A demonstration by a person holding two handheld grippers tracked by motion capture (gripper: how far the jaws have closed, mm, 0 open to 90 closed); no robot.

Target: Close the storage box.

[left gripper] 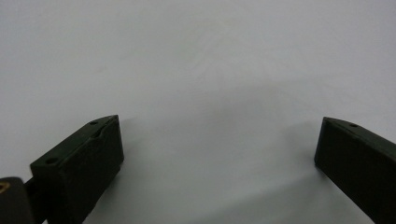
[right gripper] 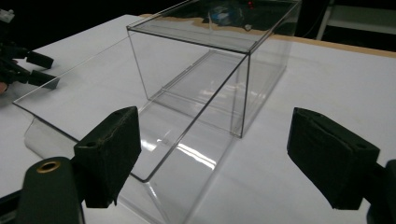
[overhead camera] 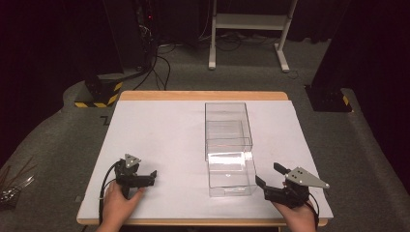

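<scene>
In the high view, a clear plastic box (overhead camera: 227,126) stands in the middle of the white desk (overhead camera: 159,130), with its clear drawer (overhead camera: 231,173) pulled out toward the person; both look empty. The left tongs (overhead camera: 153,175) rest on the desk well to the left of the drawer, held by the left hand (overhead camera: 118,203), pointing right. The right tongs (overhead camera: 268,175) sit just right of the drawer's front, held by the right hand (overhead camera: 300,217), pointing up-left.

In the left gripper view, the left tongs (left gripper: 219,140) are spread wide over bare white desk (left gripper: 196,56), gripping nothing.

In the right gripper view, the right tongs (right gripper: 215,140) are also wide apart and hold nothing; the drawer (right gripper: 154,140) lies just ahead between the 2 jaws, with the box (right gripper: 210,60) behind it.
</scene>
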